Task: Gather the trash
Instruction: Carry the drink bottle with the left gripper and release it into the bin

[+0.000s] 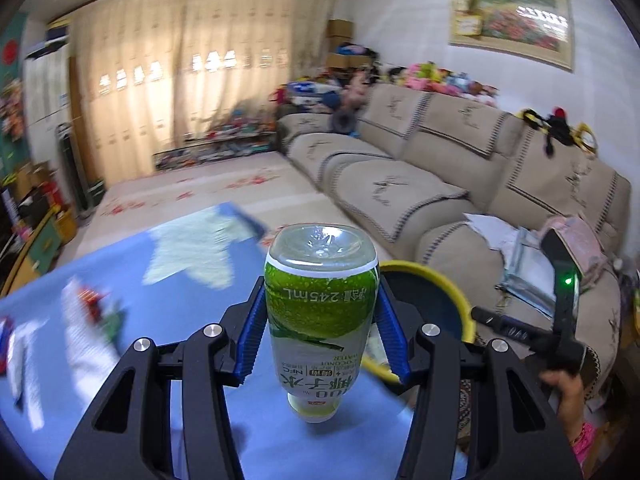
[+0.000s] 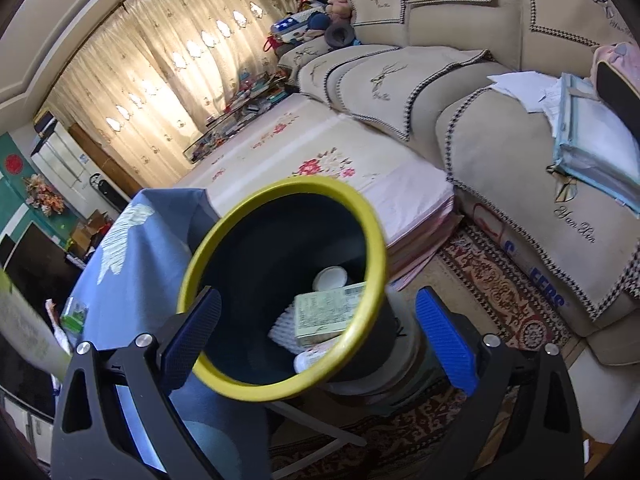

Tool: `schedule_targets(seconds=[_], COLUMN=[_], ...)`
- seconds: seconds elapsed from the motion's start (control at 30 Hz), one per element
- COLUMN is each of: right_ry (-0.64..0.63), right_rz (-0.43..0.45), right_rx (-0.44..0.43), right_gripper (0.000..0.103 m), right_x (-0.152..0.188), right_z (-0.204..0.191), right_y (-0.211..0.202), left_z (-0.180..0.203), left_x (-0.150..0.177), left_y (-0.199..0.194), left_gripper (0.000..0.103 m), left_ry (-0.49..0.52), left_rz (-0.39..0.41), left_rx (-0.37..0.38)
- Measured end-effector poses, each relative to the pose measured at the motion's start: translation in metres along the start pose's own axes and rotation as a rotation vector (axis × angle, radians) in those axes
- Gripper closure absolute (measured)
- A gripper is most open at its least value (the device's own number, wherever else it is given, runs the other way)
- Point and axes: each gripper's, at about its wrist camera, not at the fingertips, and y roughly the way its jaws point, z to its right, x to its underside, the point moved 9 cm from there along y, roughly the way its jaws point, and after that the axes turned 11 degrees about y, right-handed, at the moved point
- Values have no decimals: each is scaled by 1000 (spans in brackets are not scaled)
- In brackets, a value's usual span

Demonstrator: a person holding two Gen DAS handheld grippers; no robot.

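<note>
My left gripper (image 1: 322,320) is shut on a green-labelled plastic bottle (image 1: 320,316), held cap toward the camera above the blue tablecloth (image 1: 120,288). Behind it shows the yellow rim of the dark trash bin (image 1: 436,280). In the right wrist view the trash bin (image 2: 352,344) stands beside the table, tilted toward me, with a carton (image 2: 328,312), a white lid (image 2: 330,278) and other scraps inside. My right gripper (image 2: 318,336) is open, its blue pads on either side of the bin's near rim, not pressing it. The bottle's edge shows blurred at the left (image 2: 28,332).
A beige sofa (image 1: 460,168) with papers and a folder (image 2: 592,140) runs along the right. A floral mat (image 2: 320,160) and patterned rug (image 2: 500,292) lie on the floor. Small wrappers (image 2: 74,318) lie on the tablecloth (image 2: 140,248). Curtains and clutter stand at the far wall.
</note>
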Motion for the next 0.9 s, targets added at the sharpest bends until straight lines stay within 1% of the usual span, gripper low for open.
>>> schedule_targets(seconds=[0.1,0.27,0.37,0.47,0.53,0.57,0.6,0.67,0.73,0.8,0.9], right_ry=[12,28,34,45,50,51,51,49,47,43,32], right_rz=[8,17,16,15,12,10,7,3,1,-2,-7], right_rx=[20,47,55,62,65,66,67,67,67,66,63], right_gripper=[10,10,10,10,10,10,10,10,10,10,10], right_x=[-7,-14,-15,-16,-15,-15,-14,-13,-12,-11,-9], right_z=[14,33,39,45,48,49,49,47,45,43,37], right_y=[-1,-3,-4,-2,-2,-1,-1,0,0,1,2], left_z=[31,76,90,100,103,104,103,100,98,91,77], left_x=[-20,-39,-39,-37,-30,-27,-24,-19,-17,-16,-14], left_y=[31,81,109,142,158,164,171,173,165,153,129], left_gripper=[51,51,51,51,51,49,39,31,29,22,18], left_ry=[33,76,93,96,86,81,77,66,65,65,38], left_rz=[-2,-28,-62,-112,-145,-158,-169,-169,-153,-131,-101], left_rx=[62,122,139,142,154,153,142,138,140,131,129])
